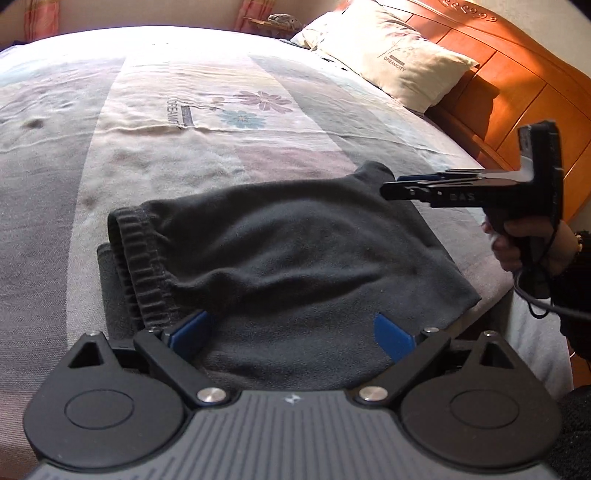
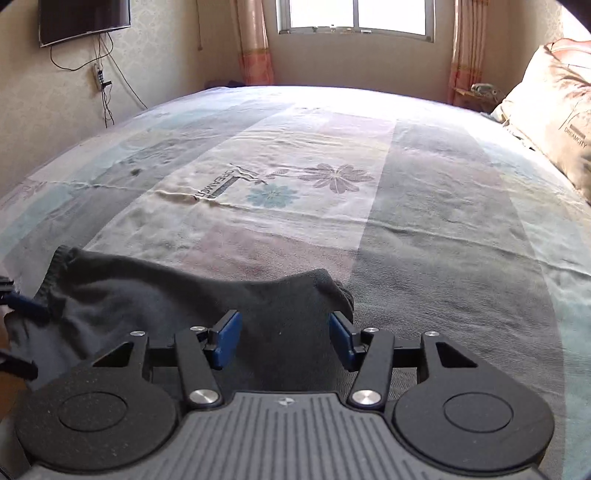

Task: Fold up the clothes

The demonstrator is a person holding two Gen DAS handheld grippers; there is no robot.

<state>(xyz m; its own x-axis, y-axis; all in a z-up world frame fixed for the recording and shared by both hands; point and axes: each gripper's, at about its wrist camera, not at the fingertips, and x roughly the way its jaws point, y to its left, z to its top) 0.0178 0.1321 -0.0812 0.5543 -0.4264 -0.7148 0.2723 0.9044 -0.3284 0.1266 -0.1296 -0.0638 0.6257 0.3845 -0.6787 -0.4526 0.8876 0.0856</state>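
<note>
My left gripper (image 1: 291,334) stands with its jaws spread wide; the blue pads (image 1: 190,328) press on nothing. To the left of my left finger lies the ribbed waistband (image 1: 138,266) of the dark garment (image 1: 295,251), turned up on edge above a flatter fold beneath it. Between and ahead of my left fingers the garment lies bunched and partly folded on the patterned bedsheet (image 1: 184,110), its cloth running under both pads; whether the pads touch it I cannot tell. Beyond the garment, further along the sheet, is a printed flower motif (image 1: 251,107). To the right of my right-hand finger, over the garment's far right corner, is my right gripper (image 1: 388,190) seen side-on, held in my right hand (image 1: 528,243). Past it, a pillow (image 1: 391,59) leans against the wooden headboard (image 1: 517,85).

In the right wrist view, far left of my fingers, part of the left gripper's blue pad shows at the frame edge beside the waistband. My right gripper (image 2: 284,339) has its jaws apart, and the blue pads (image 2: 227,339) clamp nothing. The garment's raised corner (image 2: 325,291) lies between and just ahead of them. Ahead spreads the sheet; a window (image 2: 354,16) is beyond, and the pillow is at the far right.
</note>
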